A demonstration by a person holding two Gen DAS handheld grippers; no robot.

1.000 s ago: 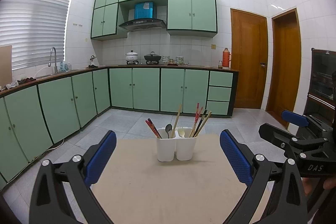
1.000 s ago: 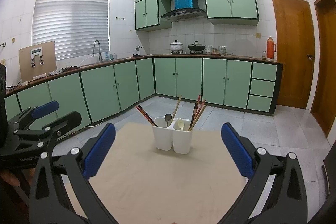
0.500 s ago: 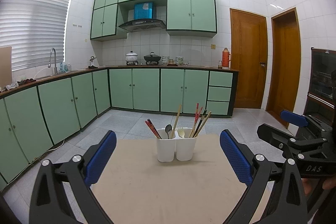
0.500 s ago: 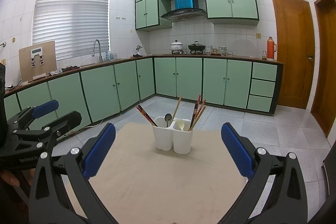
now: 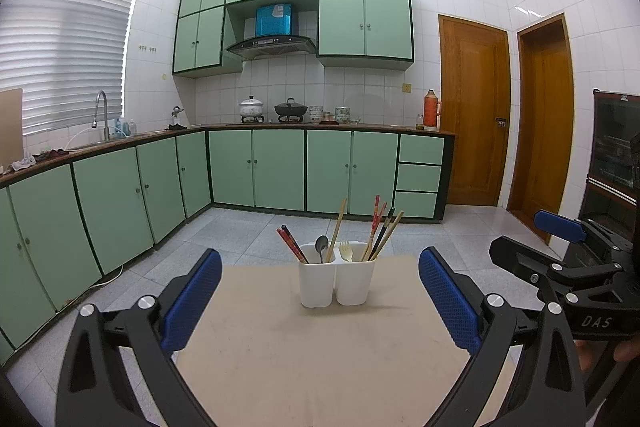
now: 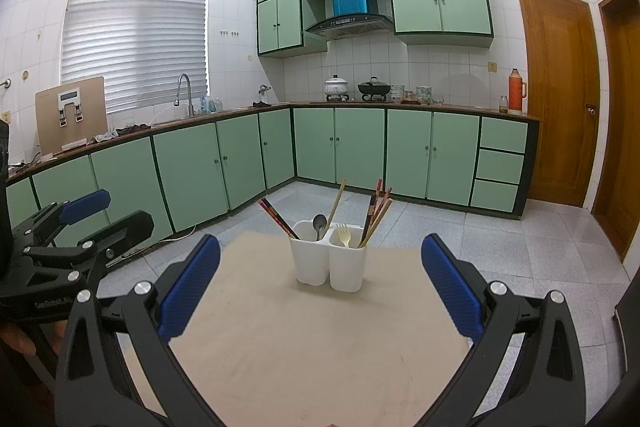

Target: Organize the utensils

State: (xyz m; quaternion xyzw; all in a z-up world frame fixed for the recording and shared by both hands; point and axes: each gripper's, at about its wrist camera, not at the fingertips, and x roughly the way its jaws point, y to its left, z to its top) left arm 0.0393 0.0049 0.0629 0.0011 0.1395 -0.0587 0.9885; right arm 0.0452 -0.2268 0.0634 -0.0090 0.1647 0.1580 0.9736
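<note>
Chopsticks (image 5: pixel 382 227) stand handle-up in my white holder (image 5: pixel 337 285) on the bench (image 5: pixel 320 347), leaning outward. Both my grippers' jaws gape wide, empty. Right gripper (image 5: pixel 556 247) reads "DAS".

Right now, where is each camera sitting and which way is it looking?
Left wrist: rides the left gripper, faces the white utensil holder on the table; its open blue fingers and the right gripper show.
Right wrist: rides the right gripper, faces the same holder; its open fingers and the left gripper show.
Both share holder, table, green cabinets.
</note>
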